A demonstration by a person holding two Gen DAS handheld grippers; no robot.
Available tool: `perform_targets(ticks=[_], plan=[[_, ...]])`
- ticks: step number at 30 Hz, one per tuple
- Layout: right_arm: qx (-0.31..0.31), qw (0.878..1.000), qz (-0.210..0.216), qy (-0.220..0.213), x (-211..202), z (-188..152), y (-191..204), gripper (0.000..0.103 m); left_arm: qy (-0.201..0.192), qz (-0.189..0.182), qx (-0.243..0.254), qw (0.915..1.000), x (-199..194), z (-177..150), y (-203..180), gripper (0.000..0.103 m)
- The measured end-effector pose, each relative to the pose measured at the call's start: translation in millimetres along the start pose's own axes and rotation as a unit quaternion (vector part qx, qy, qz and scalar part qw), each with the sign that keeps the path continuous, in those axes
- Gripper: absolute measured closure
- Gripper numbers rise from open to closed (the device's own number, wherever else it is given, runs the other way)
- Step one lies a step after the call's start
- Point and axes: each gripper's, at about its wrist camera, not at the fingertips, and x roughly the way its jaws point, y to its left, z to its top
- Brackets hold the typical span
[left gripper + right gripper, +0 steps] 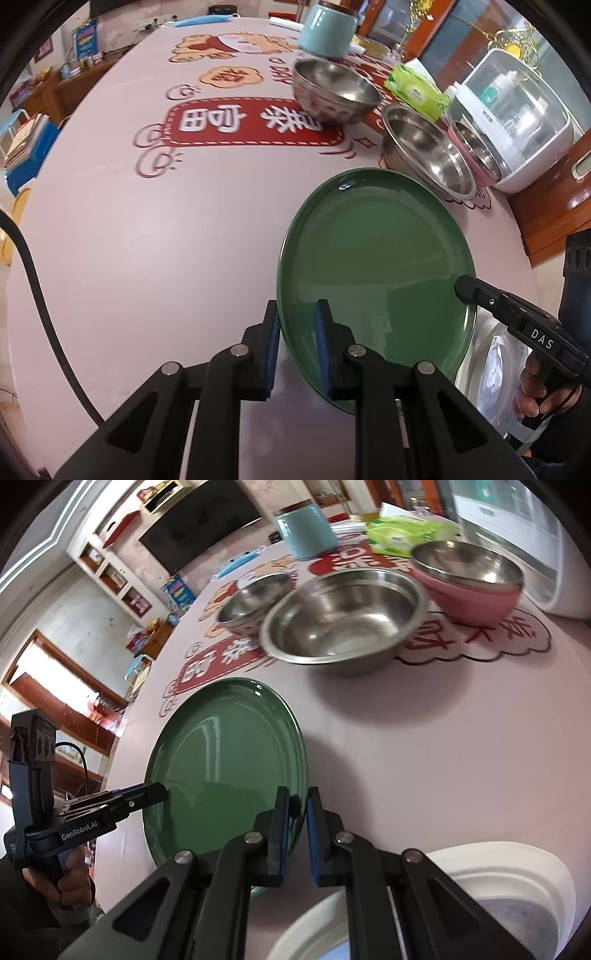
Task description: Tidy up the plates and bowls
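Observation:
A green plate (pixel 373 258) (pixel 221 768) hangs tilted a little above the pink tablecloth, held from both sides. My left gripper (pixel 297 314) (pixel 159 794) is shut on its left rim. My right gripper (pixel 297 797) (pixel 465 290) is shut on its right rim. Beyond the plate stand three bowls: a small steel bowl (pixel 336 92) (pixel 255 598), a large steel bowl (pixel 428 155) (pixel 343 620), and a pink bowl with a steel inside (pixel 476 151) (pixel 469 579). A white plate (pixel 517 878) (pixel 495 369) lies on the table below my right gripper.
A teal canister (pixel 328 29) (pixel 306 528), a green tissue pack (pixel 413 90) (pixel 406 531) and a white appliance (pixel 517 122) stand at the far side behind the bowls. The pink tablecloth (pixel 147 240) stretches to the left. A hand (pixel 535 387) grips the right tool's handle.

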Motion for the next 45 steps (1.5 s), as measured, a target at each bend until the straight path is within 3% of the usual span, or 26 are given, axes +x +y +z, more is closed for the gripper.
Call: perform_targets(ticks=[8,17,28,45], plan=[[-0.023,1.000,0.014,-0.005,-12.5,-4.2,21.7,0.094,-0.022,0.006,-0.020,0.9995,-29.4,-12.6,10.7,0.087],[-0.025,0.999,0.027,-0.029,-45.3,-18.9,28.2,0.094,-0.048,0.010,-0.015,0.9987,-63.3,-30.1,-2.0,0.086],[-0.028,0.998,0.016,-0.058,-97.1,-50.2,16.6,0.094,-0.065,-0.005,0.005,0.9978,-88.2,-51.9,-38.6,0.086],[0.026,0.996,-0.035,-0.082,-159.5,-110.1,-34.6,0.094,-0.041,-0.043,0.087,0.9944,-80.5,-83.1,-123.1,0.085]])
